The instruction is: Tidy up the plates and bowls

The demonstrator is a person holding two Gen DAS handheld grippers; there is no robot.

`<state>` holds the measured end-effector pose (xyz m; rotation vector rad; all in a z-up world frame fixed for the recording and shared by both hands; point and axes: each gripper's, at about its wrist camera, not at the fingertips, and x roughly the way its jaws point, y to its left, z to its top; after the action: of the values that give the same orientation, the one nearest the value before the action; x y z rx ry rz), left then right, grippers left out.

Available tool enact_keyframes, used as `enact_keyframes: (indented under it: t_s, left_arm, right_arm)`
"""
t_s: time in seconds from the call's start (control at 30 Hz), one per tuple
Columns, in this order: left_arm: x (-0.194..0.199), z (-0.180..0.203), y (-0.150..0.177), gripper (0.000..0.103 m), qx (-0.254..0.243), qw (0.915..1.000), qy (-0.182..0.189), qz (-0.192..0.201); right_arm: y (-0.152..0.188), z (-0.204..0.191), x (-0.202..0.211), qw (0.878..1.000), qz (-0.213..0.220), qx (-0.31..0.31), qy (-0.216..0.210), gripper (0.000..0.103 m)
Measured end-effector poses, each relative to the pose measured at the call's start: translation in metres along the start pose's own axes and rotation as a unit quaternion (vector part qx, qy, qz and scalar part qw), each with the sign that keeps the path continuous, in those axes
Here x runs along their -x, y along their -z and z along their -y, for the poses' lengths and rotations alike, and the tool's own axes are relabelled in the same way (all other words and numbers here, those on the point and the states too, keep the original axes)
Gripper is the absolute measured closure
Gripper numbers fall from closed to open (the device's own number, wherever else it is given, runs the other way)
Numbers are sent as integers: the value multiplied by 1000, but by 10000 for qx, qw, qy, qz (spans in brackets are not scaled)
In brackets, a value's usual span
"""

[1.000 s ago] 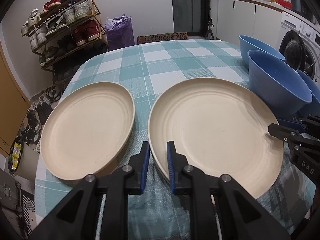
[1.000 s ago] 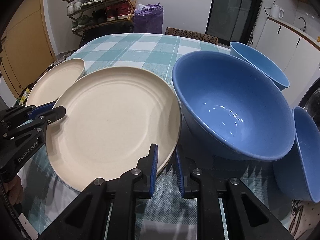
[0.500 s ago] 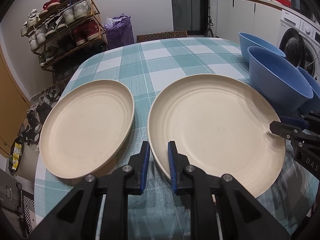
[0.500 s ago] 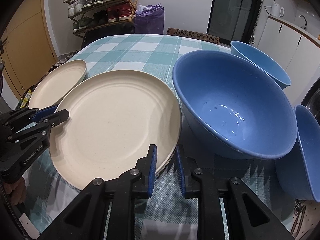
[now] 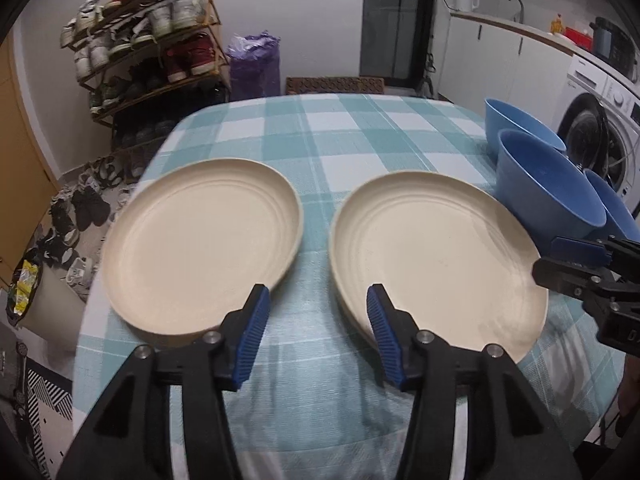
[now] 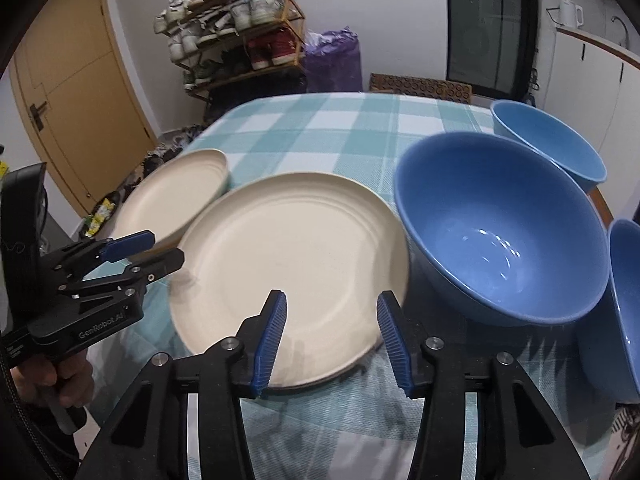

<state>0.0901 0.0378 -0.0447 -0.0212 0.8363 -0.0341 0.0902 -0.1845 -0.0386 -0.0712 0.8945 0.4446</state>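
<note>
Both pairs of jaws just opening, from nearly closed to a clear gap, with nothing gripped between the pads.

Left gripper (image 5: 315, 330): jaws released, at the bottom centre of the left wrist view. Only checked cloth (image 5: 360, 136) visible in the gap. Left pad in front of the near edge of the left plate (image 5: 200, 246), right pad in front of the near rim of the right plate (image 5: 436, 260). Touching or not: cannot tell.

Right gripper (image 6: 330, 338): jaws released too, at the bottom centre of the right wrist view. Near rim of the right plate (image 6: 292, 264) seen in the gap between the pads, not pinched. Left plate (image 6: 176, 196) at middle left there, partly behind the right plate in that view; the left wrist view shows the two apart.

Meaning for the task, as a judgement: probably a preparation for a first grasp, nothing stacked yet. Two plates lying flat side by side on the cloth, three blue bowls at the right: big bowl (image 6: 500, 228) just beside the right plate, far bowl (image 6: 548, 140) at upper right, third bowl (image 6: 624, 312) at the right edge. Next step likely a closing on a rim of the right plate, then a lift onto the left plate.
</note>
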Motion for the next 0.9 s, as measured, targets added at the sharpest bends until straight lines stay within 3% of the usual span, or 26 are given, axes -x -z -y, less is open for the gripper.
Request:
enact_keyframes:
  t_s: [0.07,0.13,0.17,0.2,0.23,0.3,0.33,0.5,0.9]
  left_arm:
    - [5,-7,0,52,61,9999,-45,65]
    - [11,-16,1,50,142,9998,-89,106]
    - [13,-18,1,48,162,9997,-116,125]
    - [17,-22,1,40,195,9995,-177,171]
    - [18,-24,2,24,212,9993,-206,207]
    - [27,-29,3,8,277,9984,-270,401]
    - [31,-32,3,7,294,9979,-320,480]
    - [36,-43,4,0,497,9976,-180,456]
    - [58,-72,5,0,959,9916,-432,749]
  right_arm:
    - [-3,-4,6,9999,117,38,-49,40]
    - [-7,-7,13,9996,280,51,-68,19]
    - [-9,-8,17,9992,404,53,-50,17]
    - [-11,-8,20,9990,452,56,-38,16]
    - [-14,-8,21,9988,477,61,-33,13]
    - [-19,-7,26,9985,551,30,-56,7]
    - [-21,-6,29,9981,612,11,-86,4]
    - [-33,-5,39,9965,754,71,-364,1]
    - [-63,-15,62,9911,1132,235,-660,1]
